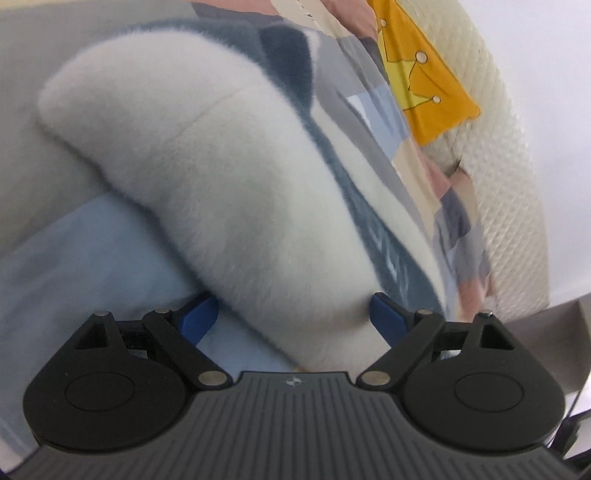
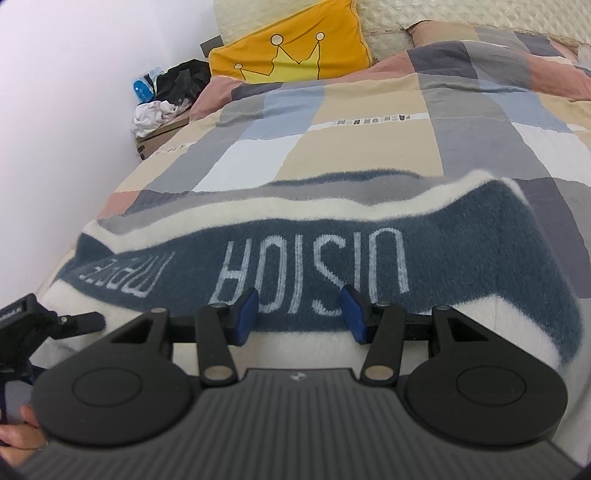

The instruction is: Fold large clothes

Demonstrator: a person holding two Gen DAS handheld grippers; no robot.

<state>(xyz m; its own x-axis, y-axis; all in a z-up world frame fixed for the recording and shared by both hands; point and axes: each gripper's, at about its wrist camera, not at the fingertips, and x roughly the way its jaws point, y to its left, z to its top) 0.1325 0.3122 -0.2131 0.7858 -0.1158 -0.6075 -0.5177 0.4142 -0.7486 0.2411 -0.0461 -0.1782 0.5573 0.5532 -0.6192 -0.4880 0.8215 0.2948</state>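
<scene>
Left hand-held gripper (image 1: 291,317) spread wide around the fuzzy white sweater (image 1: 229,192) sleeve, right hand-held gripper (image 2: 300,314) parted over its navy band, upside-down lettering partly legible, checked bed (image 2: 332,147) and crown pillow (image 2: 291,55) beyond.

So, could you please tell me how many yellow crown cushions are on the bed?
1: the yellow crown cushion leans against the cream headboard at the bed's far end, left of centre in the right wrist view. Others may lie out of frame.

Fleece garment (image 2: 461,236) blue band: "VISION" upside down, smaller text at 9 o'clock unreadable. Checked duvet (image 2: 332,155) strip: "FASHION HOME", inverted.
</scene>
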